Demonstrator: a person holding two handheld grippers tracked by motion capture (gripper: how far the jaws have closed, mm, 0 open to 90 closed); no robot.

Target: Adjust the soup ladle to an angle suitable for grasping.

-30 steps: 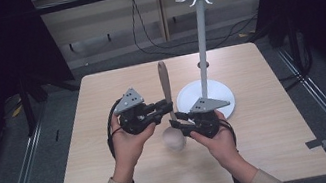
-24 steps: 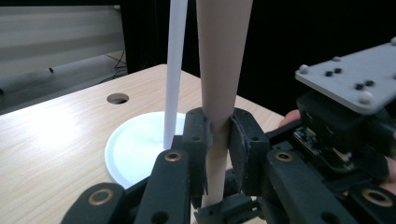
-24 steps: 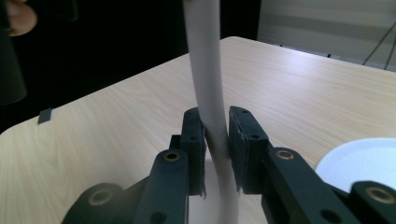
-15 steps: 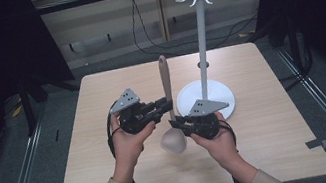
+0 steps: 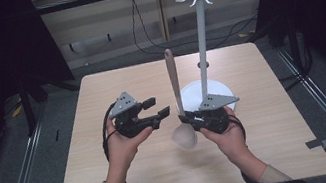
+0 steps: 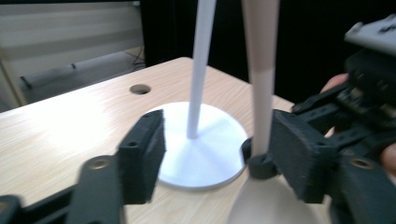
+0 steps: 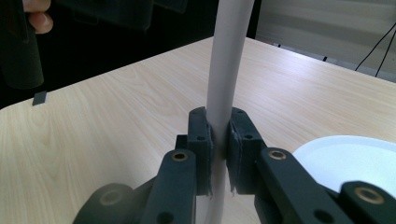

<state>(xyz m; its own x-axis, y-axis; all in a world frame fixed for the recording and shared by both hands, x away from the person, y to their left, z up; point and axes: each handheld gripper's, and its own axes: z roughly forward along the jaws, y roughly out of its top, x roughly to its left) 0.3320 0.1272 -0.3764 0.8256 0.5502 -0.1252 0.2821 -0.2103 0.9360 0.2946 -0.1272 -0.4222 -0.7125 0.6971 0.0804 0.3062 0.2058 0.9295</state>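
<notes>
A person sits at a light wooden table (image 5: 116, 181), holding a gripper in each hand. Just right of the frame's centre, the right gripper (image 5: 189, 118) is clamped tight on the pale shaft of a spoon (image 5: 175, 89). The spoon stands upright, its brownish handle pointing up and its white bowl hanging below the jaws, low in the middle of the frame. In the right gripper view, both pads press the shaft from either side. Left of centre, the left gripper (image 5: 156, 108) has its jaws spread wide, holding nothing, aimed toward the spoon without touching it. Behind the right gripper stands a white utensil stand (image 5: 201, 39), a round base, tall pole and hooks on top.
</notes>
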